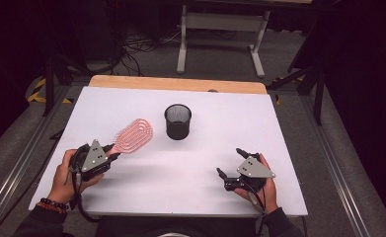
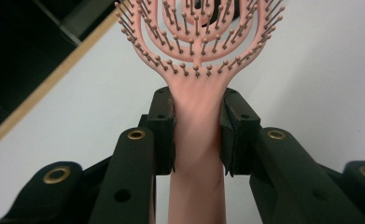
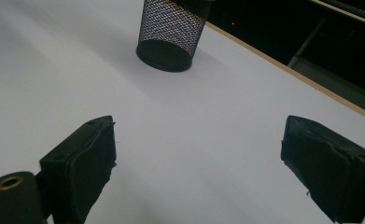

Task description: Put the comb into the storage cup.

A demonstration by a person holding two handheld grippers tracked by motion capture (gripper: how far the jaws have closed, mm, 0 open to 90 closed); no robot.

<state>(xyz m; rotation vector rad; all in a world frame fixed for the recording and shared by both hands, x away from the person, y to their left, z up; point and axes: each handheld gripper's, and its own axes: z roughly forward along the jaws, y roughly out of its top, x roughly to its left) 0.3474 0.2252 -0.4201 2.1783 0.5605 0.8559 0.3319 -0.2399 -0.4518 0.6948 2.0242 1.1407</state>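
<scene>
Black mesh cup [image 1: 177, 121] upright, contents unclear; pink hairbrush [image 1: 133, 135] in left tongs [image 1: 110, 149]

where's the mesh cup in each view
High view: the mesh cup stands upright at the table's centre, right of the brush.
Left gripper view: a dark bit behind the brush head at the top edge may be it; too hidden to tell.
Right gripper view: upper centre.
Shared landmark: the table's wooden edge.
</scene>
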